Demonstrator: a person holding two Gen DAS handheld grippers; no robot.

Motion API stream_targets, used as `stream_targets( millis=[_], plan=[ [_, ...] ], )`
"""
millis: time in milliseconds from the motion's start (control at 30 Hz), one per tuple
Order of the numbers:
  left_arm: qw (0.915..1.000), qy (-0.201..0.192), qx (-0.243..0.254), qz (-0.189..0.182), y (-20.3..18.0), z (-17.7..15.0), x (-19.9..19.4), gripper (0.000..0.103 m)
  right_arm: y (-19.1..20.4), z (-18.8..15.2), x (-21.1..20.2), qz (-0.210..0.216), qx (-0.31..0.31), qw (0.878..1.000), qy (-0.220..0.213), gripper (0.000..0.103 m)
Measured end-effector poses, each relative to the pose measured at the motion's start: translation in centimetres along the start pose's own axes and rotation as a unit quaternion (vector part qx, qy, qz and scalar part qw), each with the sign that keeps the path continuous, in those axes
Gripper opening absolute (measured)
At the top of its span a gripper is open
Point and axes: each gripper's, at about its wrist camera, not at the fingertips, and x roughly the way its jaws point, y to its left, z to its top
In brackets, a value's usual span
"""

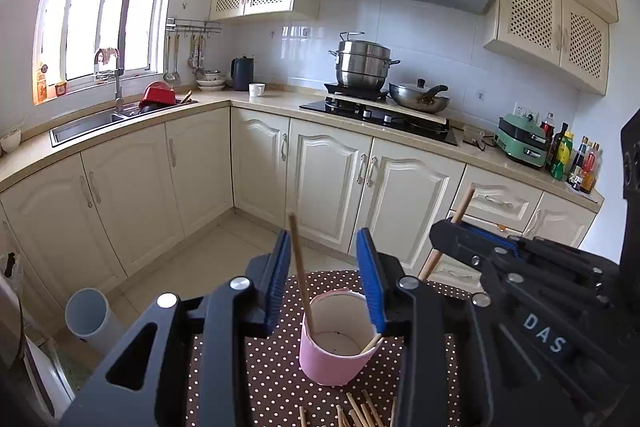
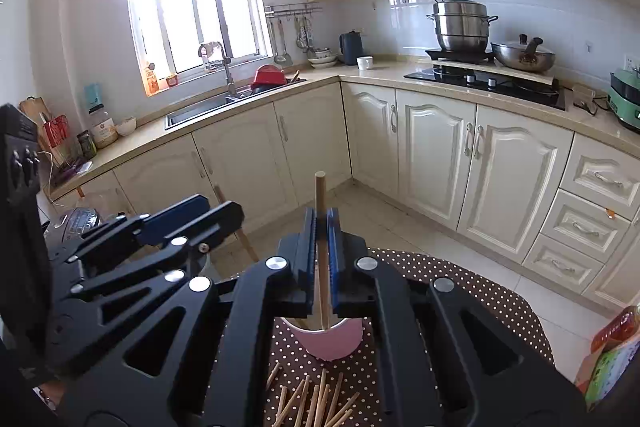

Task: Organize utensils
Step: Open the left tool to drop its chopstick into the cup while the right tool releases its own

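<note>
The left tongs [image 1: 324, 267] stand apart around a released chopstick [image 1: 301, 275] in the pink cup [image 1: 332, 359]; the right tongs [image 2: 322, 259], clamped on another chopstick [image 2: 320, 195], should lower it straight inside before letting go.

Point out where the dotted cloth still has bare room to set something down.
Bare cloth lies left of the pink cup, and more along the cloth's far right edge. It is crowded in front of the cup, where loose chopsticks lie, and above the cup, where both hand-held grippers crowd.
</note>
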Motion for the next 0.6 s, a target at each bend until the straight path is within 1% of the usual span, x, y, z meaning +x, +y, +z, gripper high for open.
stream_targets(
  millis=[33, 100, 267, 533, 567, 600],
  plan=[
    [1.0, 0.0, 0.0, 0.002, 0.0, 0.0, -0.1, 0.035, 0.0, -0.1, 0.1, 0.001, 0.001, 1.0, 0.002, 0.006],
    [1.0, 0.0, -0.002, 0.004, 0.2, -0.1, -0.4, 0.041, 0.0, -0.3, 0.3, 0.0, 0.001, 1.0, 0.009, 0.006],
    [0.9999, -0.002, 0.004, 0.012, 0.4, -0.4, -1.3, 0.046, -0.3, -1.0, 0.5, 0.001, 0.007, 1.0, 0.021, 0.006],
    [0.9998, -0.005, 0.006, 0.02, 0.7, -0.5, -2.8, 0.056, -0.1, -1.2, -0.3, -0.008, 0.01, 1.0, 0.019, 0.007],
    [0.9997, -0.007, 0.006, 0.022, 0.8, -0.5, -3.1, 0.057, 0.0, -1.1, -0.3, -0.009, 0.009, 1.0, 0.019, 0.007],
    [0.9997, -0.008, 0.005, 0.024, 0.9, -0.5, -3.4, 0.057, 0.0, -1.1, -0.5, -0.012, 0.009, 1.0, 0.019, 0.01]
  ],
)
